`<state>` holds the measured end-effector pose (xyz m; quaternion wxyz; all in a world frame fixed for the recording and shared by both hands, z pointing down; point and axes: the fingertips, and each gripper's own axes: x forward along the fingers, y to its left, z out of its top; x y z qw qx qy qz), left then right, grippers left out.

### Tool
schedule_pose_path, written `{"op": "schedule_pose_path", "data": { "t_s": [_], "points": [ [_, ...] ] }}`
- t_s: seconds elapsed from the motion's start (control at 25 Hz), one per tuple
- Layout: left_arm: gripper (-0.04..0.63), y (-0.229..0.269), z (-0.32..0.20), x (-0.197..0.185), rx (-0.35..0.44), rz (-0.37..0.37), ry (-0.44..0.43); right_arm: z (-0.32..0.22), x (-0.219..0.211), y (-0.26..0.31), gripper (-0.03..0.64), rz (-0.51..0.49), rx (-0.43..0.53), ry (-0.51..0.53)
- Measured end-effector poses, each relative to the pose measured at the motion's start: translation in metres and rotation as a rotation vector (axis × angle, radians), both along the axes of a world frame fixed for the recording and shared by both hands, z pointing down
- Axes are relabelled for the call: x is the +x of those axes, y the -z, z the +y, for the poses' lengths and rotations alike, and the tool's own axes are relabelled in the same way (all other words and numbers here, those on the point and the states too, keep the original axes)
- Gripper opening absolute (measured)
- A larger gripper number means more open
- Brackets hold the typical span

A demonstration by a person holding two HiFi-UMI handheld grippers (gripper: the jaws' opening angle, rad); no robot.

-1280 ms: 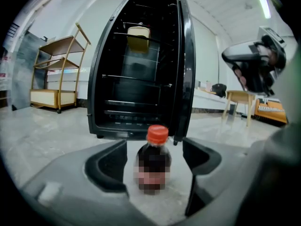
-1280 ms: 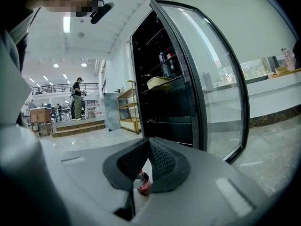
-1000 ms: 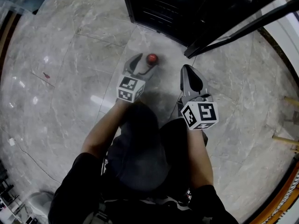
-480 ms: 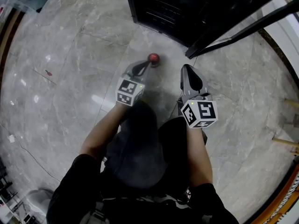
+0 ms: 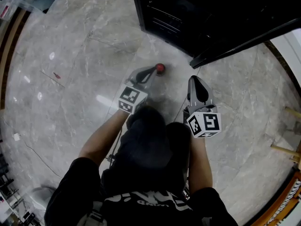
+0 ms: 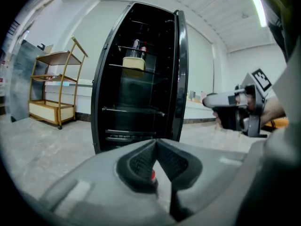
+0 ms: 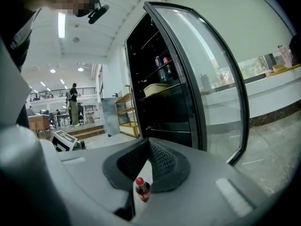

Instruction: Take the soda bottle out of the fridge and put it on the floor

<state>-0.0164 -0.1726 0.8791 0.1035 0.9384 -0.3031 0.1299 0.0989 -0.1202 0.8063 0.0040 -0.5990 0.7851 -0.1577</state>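
Note:
The soda bottle (image 5: 160,68), dark with a red cap, stands upright on the grey marble floor (image 5: 70,79) in front of the open black fridge (image 5: 188,13). My left gripper (image 5: 151,71) hangs just above and left of the cap, jaws shut and empty; through the gap under its pads only a red speck of the bottle (image 6: 153,175) shows. My right gripper (image 5: 196,83) is shut too, to the right of the bottle and apart from it. In the right gripper view the bottle (image 7: 142,189) stands free on the floor below the right gripper (image 7: 149,141).
The fridge's glass door (image 7: 207,79) swings open to the right. A yellowish container (image 6: 133,64) and bottles (image 6: 138,45) sit on its shelves. A yellow shelf cart (image 6: 51,88) stands left of the fridge. Wooden legs (image 5: 289,131) show at the right edge.
The left gripper, open round the bottle's cap a second ago, has shut empty and risen off the bottle. The right gripper has risen a little. The bottle stays on the floor.

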Motion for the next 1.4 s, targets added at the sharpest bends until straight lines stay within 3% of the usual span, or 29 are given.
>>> {"op": "schedule_pose_path", "data": {
  "t_s": [0.32, 0.8, 1.0, 1.2, 1.4],
  "points": [
    [0.002, 0.164, -0.046, -0.008, -0.01, -0.016, 0.01, -0.021, 0.008, 0.145, 0.0, -0.055, -0.077, -0.033],
    [0.002, 0.432, -0.075, -0.024, -0.108, 0.026, 0.024, -0.051, -0.052, 0.419, 0.0, -0.027, -0.176, 0.085],
    [0.002, 0.538, -0.083, -0.034, -0.121, 0.058, 0.044, -0.058, -0.058, 0.527, 0.0, 0.006, -0.179, 0.101],
    [0.003, 0.605, -0.095, -0.04, -0.119, 0.094, 0.063, -0.062, -0.051, 0.591, 0.0, 0.018, -0.165, 0.097],
    [0.003, 0.644, -0.096, -0.035, -0.108, 0.08, 0.063, -0.059, -0.034, 0.624, 0.001, 0.028, -0.141, 0.096]
  ]
}}
